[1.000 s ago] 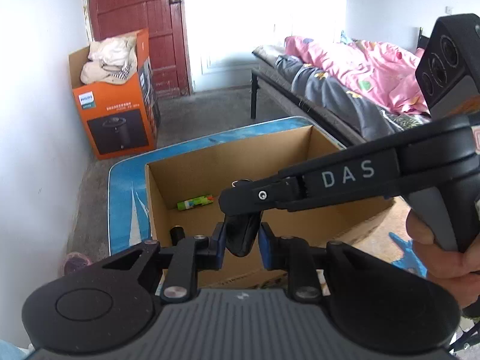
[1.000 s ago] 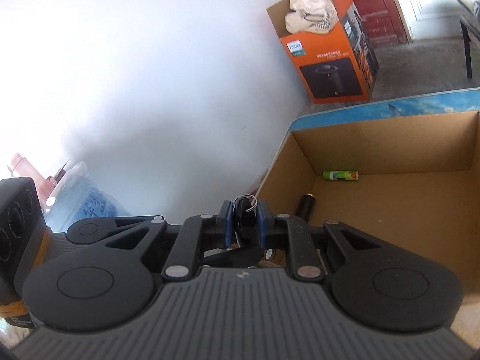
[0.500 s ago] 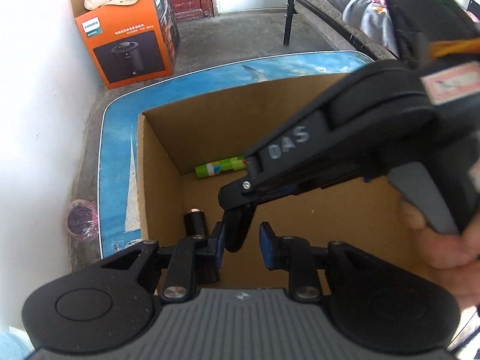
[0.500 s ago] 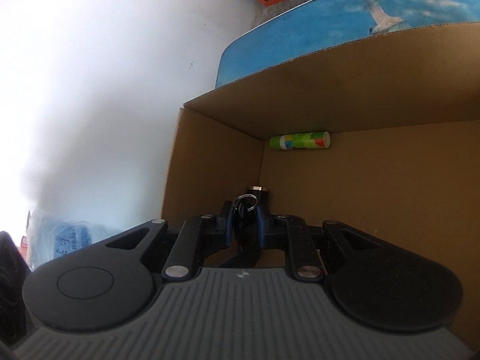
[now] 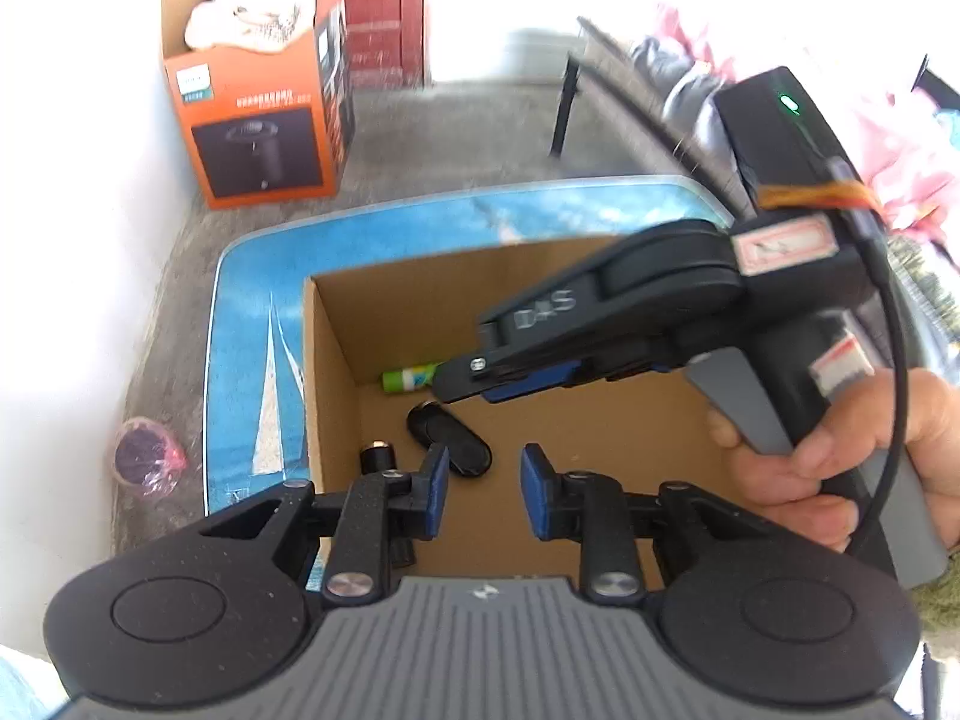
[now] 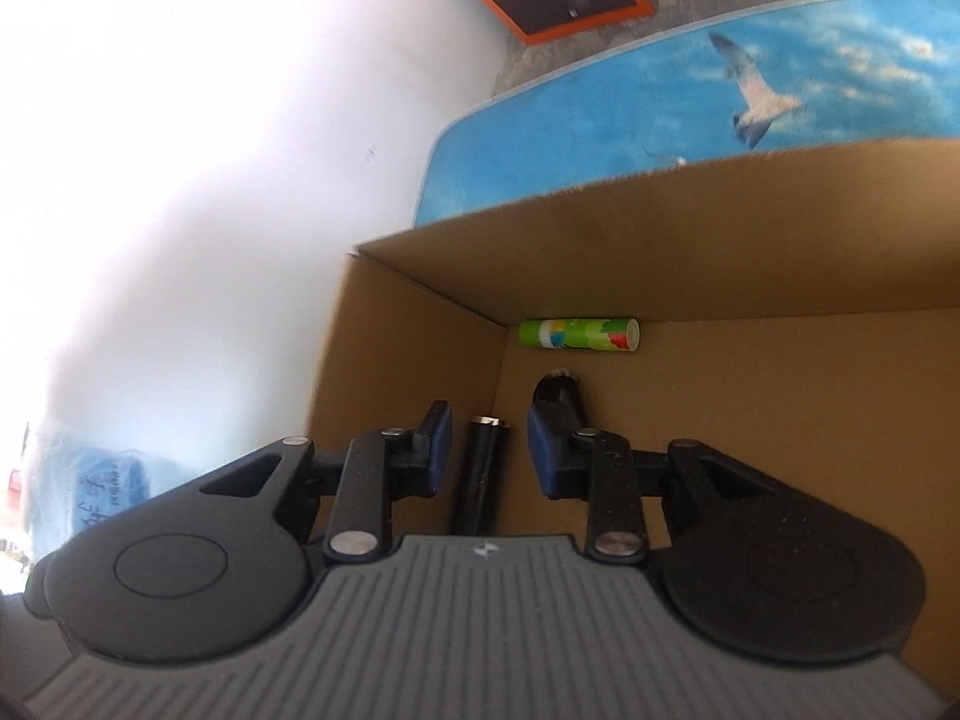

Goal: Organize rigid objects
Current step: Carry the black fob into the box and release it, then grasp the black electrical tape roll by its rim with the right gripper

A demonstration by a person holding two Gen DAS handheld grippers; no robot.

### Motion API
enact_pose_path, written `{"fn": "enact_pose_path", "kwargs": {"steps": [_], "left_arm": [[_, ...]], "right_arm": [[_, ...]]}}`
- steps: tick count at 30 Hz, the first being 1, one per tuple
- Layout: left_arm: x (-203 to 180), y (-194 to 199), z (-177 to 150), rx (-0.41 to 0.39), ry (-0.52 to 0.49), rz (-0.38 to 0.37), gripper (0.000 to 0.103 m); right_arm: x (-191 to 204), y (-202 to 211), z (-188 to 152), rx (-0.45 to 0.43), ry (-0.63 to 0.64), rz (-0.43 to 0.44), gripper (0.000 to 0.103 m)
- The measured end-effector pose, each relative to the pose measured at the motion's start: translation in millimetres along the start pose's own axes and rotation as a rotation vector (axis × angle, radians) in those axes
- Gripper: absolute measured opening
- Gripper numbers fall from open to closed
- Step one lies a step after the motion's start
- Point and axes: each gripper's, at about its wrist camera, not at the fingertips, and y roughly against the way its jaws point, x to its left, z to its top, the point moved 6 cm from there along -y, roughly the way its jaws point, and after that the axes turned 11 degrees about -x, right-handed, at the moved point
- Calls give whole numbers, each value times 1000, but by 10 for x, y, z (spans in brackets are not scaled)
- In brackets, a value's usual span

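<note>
**Key fob dropped in the box, both grippers empty**

Both grippers hang over the open cardboard box (image 5: 336, 360), tilted down into it. The left gripper (image 5: 483, 492) has its blue pads spread, with nothing between them. The right gripper (image 6: 489, 450) is spread too; its jaws have just been opening, and they pinch nothing. In the left view it reaches in from the right, held by a hand (image 5: 840, 462), with its tip low over the box floor, likely so the drop would be short.

On the box floor, just beyond the left gripper's pads, lies the black key fob (image 5: 449, 439), flat and free of both grippers; in the right view the right pad partly hides it. Beside it, against the box's left wall, lies a black cylinder (image 6: 480, 468). Farther in, along the box's far wall near the left corner, lies a green tube (image 6: 579, 334). All three sit toward that corner, so most of the floor is bare for more things.

The box stands on a blue table (image 5: 240, 348). Beyond the box, an orange carton (image 5: 258, 120) stands on the ground by the wall.
</note>
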Motion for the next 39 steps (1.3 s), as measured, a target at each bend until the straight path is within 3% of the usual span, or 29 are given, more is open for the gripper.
{"fn": "enact_pose_path", "kwargs": {"steps": [5,9,12,15,21,25,29,32,39], "left_arm": [[-70,581,-14,-112,14,-65,32],[-151,1027,-188,-189,6,-120,40],[-219,1212,-446,-197,16,-159,42],[-328,1272,-777,-168,8,-189,44],[-587,1087,-1502,-55,-34,-263,47],[-745,922,-1878,-1,-100,-240,47],[-891,808,-2131,22,-206,-177,47],[-909,741,-2197,18,-224,-136,47],[-927,694,-2237,33,-221,-147,47]], "right_arm": [[269,782,-108,-99,46,90,28],[477,1536,-397,-209,117,156,28],[541,2006,-763,-291,184,168,31],[494,2229,-1218,-330,249,116,31],[116,1859,-2150,-228,294,-86,31],[-74,1529,-2532,-162,296,-166,31],[-144,1336,-2631,-135,349,-241,30],[-188,1220,-2624,-109,371,-252,26],[-153,1066,-2629,-66,413,-229,16]]}}
